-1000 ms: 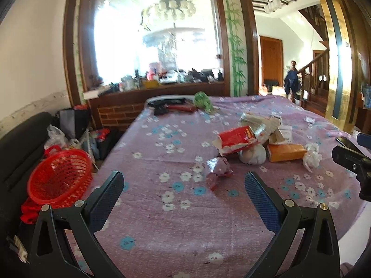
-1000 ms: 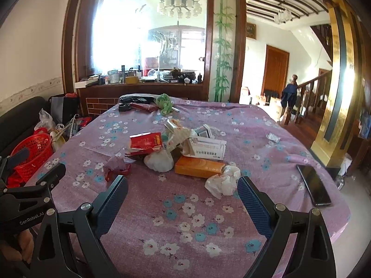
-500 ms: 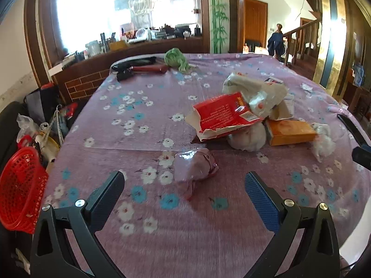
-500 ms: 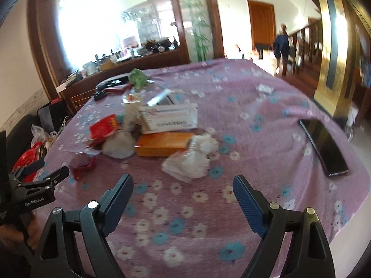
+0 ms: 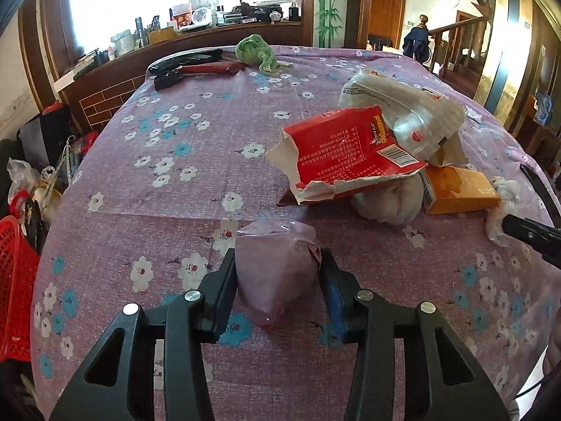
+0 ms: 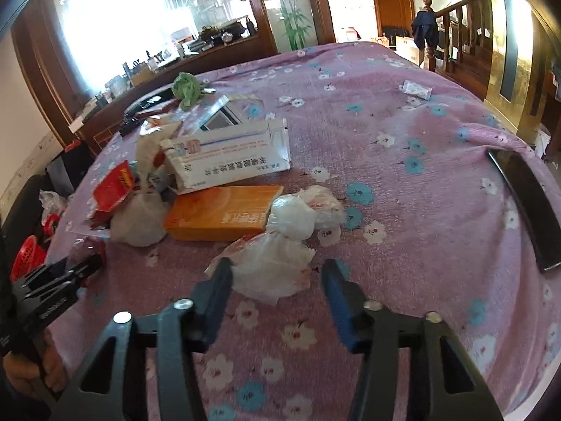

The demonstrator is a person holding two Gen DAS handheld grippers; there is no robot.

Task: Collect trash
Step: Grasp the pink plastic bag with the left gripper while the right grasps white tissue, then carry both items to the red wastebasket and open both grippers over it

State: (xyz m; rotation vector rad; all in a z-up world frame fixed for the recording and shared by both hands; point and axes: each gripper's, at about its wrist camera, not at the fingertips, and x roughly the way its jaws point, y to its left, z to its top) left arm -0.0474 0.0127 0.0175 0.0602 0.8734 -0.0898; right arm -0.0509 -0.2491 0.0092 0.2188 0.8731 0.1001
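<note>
On the purple flowered tablecloth [image 5: 168, 182], a crumpled pink plastic bag [image 5: 273, 256] sits between the fingers of my left gripper [image 5: 277, 273]. The jaws are closing and both pads touch its sides. My right gripper [image 6: 277, 277] is closing around a crumpled white plastic wad [image 6: 270, 263]. Its left pad touches the plastic and a small gap shows at the right pad. Behind them lie a torn red carton [image 5: 350, 147], an orange box [image 6: 221, 210], a white box [image 6: 231, 158] and a knotted white bag [image 6: 138, 217].
A black phone [image 6: 526, 203] lies near the table's right edge. A green cloth [image 5: 254, 51] and dark tools lie at the far end. A red basket [image 5: 14, 287] stands off the table's left side among bags. A person stands far off by the stairs.
Both grippers dropped forward toward the table. Their wide-open jaws narrowed, the left around the pink bag, the right around the white plastic wad.
</note>
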